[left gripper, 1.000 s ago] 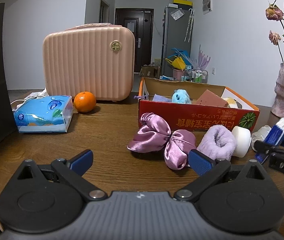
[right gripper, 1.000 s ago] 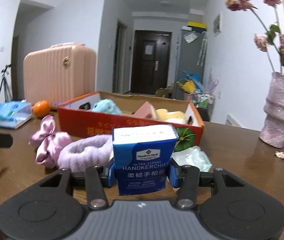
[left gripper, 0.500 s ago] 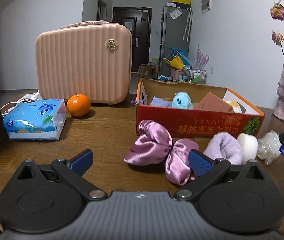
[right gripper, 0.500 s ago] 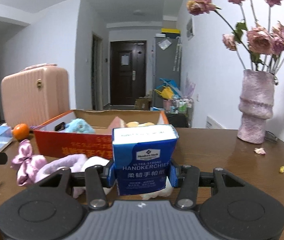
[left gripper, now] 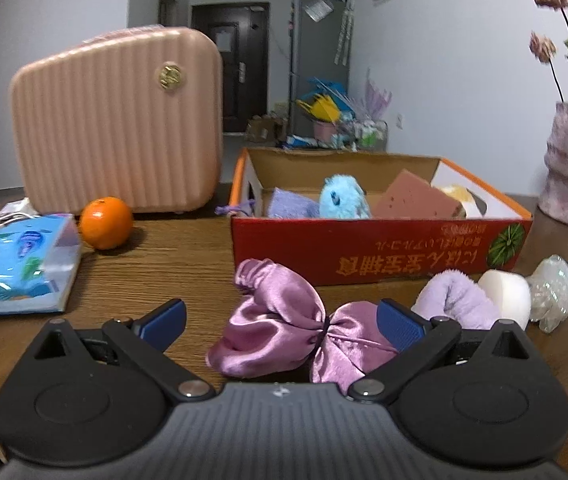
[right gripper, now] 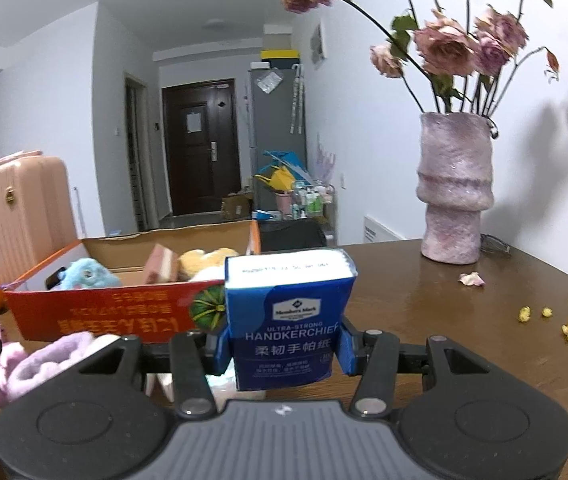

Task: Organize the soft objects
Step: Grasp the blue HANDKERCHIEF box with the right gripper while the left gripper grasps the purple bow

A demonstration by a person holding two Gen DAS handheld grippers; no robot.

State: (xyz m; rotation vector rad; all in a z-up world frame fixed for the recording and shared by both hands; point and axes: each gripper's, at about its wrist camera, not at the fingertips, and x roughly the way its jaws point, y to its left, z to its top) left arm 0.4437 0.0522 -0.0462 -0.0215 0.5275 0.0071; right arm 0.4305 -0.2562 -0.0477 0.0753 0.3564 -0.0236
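- A brown wooden table (left gripper: 156, 264) fills the foreground.
- White walls (right gripper: 384, 128) enclose the room; at twelve o'clock a hallway ends in a dark brown door (right gripper: 200, 148).
- A tall grey refrigerator (right gripper: 278, 120) stands just right of that door, with a yellow box (right gripper: 280, 54) on top.
- At two o'clock, a mottled pink ceramic vase (right gripper: 455, 188) of dried pink roses (right gripper: 448, 44) casts shadows on the wall.

Left gripper (left gripper: 280, 322) sits low and level over the tabletop (left gripper: 172, 268), jaws spread wide, nothing between them. Right gripper (right gripper: 284, 350) rides level too, jaws squeezed against both sides of an upright blue handkerchief pack (right gripper: 288, 316).
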